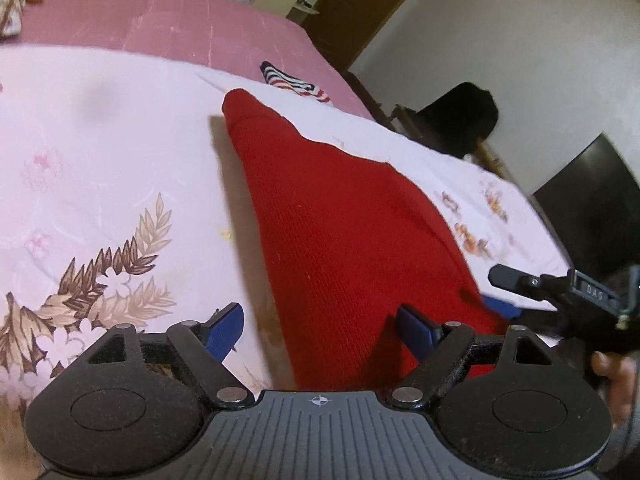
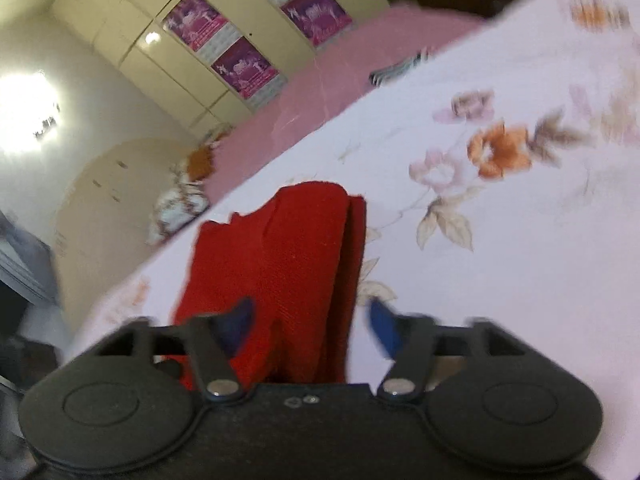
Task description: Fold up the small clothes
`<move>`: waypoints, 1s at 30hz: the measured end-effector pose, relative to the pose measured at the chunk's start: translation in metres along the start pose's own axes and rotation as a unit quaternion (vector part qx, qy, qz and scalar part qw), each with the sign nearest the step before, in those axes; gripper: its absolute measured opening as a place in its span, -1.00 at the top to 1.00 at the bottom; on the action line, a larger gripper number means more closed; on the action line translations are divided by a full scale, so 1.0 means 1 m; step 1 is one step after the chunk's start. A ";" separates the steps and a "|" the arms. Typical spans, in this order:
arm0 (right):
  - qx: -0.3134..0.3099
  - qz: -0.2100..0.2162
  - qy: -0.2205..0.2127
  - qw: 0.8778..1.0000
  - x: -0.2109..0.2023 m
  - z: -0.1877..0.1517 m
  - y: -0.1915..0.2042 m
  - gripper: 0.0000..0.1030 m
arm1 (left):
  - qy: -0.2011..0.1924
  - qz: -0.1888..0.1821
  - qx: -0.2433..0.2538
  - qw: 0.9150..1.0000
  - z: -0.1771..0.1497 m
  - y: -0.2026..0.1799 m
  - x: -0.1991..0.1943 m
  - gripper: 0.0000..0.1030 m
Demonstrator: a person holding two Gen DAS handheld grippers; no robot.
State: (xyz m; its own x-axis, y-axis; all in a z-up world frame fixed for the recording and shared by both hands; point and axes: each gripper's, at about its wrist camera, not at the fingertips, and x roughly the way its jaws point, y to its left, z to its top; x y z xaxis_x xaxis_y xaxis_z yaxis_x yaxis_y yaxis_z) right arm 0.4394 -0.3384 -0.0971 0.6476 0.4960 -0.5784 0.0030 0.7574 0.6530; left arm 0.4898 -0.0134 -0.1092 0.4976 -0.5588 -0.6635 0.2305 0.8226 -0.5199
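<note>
A red knitted garment (image 1: 340,224) lies folded into a long narrow shape on the floral bedsheet (image 1: 100,152). My left gripper (image 1: 320,328) is open, its blue pads astride the garment's near edge. In the right wrist view the same red garment (image 2: 288,264) runs away from me on the sheet (image 2: 500,240), doubled with a fold along its right side. My right gripper (image 2: 312,324) is open over the garment's near end; this view is blurred. The right gripper also shows at the right edge of the left wrist view (image 1: 560,292), at the garment's corner.
A striped cloth (image 1: 292,80) lies at the sheet's far edge on the pink mattress (image 1: 180,20). A dark chair (image 1: 460,116) and black furniture (image 1: 592,200) stand beside the bed. Wardrobe doors with purple posters (image 2: 240,64) stand behind, and a pillow (image 2: 176,208) lies far left.
</note>
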 end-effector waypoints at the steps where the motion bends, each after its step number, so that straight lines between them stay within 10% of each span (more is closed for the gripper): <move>1: 0.012 0.010 0.011 1.000 0.001 0.006 -0.007 -0.44 | 0.006 -0.012 -0.007 1.000 0.002 0.003 0.002 -0.62; 14: -0.012 0.062 0.122 0.991 0.037 0.031 -0.018 -0.42 | 0.041 -0.071 -0.064 0.995 0.023 0.011 0.041 -0.62; 23: -0.024 0.081 0.140 0.987 0.047 0.032 -0.016 -0.01 | 0.047 -0.064 -0.047 0.996 0.023 -0.007 0.045 -0.63; 30: -0.012 0.094 0.140 0.986 0.045 0.033 -0.022 -0.01 | 0.022 -0.109 -0.079 0.991 0.016 0.007 0.047 -0.99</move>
State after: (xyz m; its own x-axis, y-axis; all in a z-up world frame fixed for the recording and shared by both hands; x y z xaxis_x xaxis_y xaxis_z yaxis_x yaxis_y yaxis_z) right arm 0.4938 -0.3464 -0.1217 0.3988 0.7239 -0.5630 -0.1165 0.6489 0.7519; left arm 0.5278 -0.0328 -0.1356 0.4125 -0.7277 -0.5481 0.1920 0.6576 -0.7285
